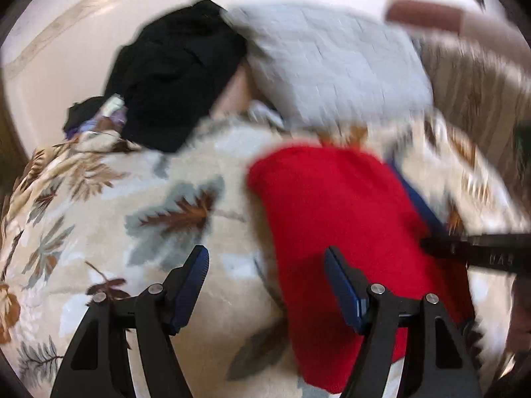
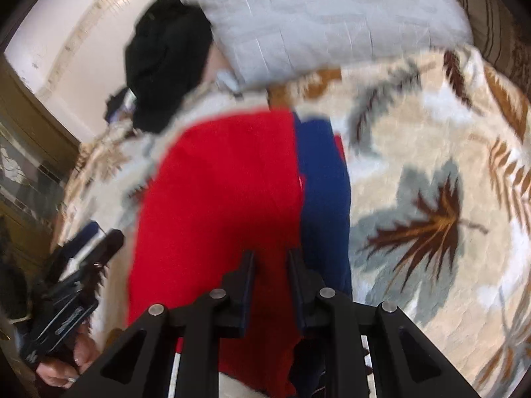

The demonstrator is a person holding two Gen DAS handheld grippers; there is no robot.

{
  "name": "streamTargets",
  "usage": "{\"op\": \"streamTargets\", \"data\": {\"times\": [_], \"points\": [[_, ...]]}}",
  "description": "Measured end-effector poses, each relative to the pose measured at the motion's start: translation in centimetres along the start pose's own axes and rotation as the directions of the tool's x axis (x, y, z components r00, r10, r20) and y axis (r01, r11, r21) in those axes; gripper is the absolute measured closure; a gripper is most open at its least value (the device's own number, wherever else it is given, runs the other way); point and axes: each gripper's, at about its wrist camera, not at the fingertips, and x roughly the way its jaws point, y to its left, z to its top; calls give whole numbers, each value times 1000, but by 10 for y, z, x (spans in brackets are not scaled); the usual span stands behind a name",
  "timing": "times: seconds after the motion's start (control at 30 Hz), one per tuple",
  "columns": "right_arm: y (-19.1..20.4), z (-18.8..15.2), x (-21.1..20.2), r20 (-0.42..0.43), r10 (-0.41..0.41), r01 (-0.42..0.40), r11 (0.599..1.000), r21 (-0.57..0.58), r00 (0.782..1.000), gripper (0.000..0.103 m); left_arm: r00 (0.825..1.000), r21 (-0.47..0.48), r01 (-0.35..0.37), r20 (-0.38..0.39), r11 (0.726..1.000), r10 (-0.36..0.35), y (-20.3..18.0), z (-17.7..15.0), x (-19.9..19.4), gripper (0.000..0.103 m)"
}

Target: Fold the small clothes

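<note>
Red-and-blue garment [image 2: 232, 205] lies flat, partly folded on leaf-print blanket [image 2: 431, 132]; left gripper [image 1: 265, 265] fingers apart, right gripper [image 2: 270, 258] fingers narrowly apart, empty; black clothes [image 1: 172, 76] unfolded.

Both pictures are bright, with soft daylight and almost no dark shadows. The pale wall [image 1: 66, 49] at the top left shines nearly white. Both pictures are round like a fish's eye, so things bend near the edges, and the corners are black. The left view is smeared with blur, most on the grey pillow [image 1: 332, 66] and the red cloth [image 1: 332, 199]. The right view is a bit blurry too. The black claw arms look sharp.
</note>
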Motion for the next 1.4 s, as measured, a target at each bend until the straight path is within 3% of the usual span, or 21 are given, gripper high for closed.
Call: {"op": "streamTargets", "data": {"times": [0.07, 0.27, 0.43, 0.57, 0.77, 1.07, 1.13, 1.2, 1.27, 1.33, 1.4], "points": [[8, 1, -3, 11, -26, 26, 998, -49, 1000, 78, 998, 43, -53, 23, 998, 52, -7, -4, 4, 30], [26, -3, -8, 61, -136, 143, 982, -125, 989, 78, 999, 6, -22, 34, 1000, 21, -1, 1, -6, 30], [44, -5, -21, 159, -235, 264, 944, -196, 959, 78, 997, 4, -7, 81, 1000, 7, -4, 2, -16, 30], [52, -5, -30, 241, -309, 361, 908, -214, 920, 78, 994, -12, -8, 107, 1000, 9, -1, 4, -20, 30], [51, -2, -36, 288, -360, 424, 882, -205, 888, 78, 995, -58, 7, 100, 998, -1, 8, 6, -17, 29], [41, -1, -34, 289, -383, 443, 877, -183, 877, 78, 994, -85, 49, 98, 995, -41, 10, 6, -15, 24], [37, -1, -32, 277, -367, 423, 889, -175, 888, 78, 996, -86, 43, 80, 995, -36, 9, 6, -11, 21], [25, 2, -21, 214, -311, 345, 927, -145, 926, 78, 997, -86, 67, 32, 994, -65, 7, 4, -3, 14], [12, 5, -6, 118, -227, 241, 963, -122, 967, 78, 996, -96, 86, 10, 992, -85, 7, 2, 4, 14], [2, 8, -7, 114, -178, 188, 979, -81, 977, 78, 995, -101, 96, 10, 990, -96, 8, 3, 2, 14], [-12, 14, -17, 122, -77, 80, 997, -18, 990, 78, 993, -126, 120, 28, 985, -117, 14, 5, -3, 14]]}}
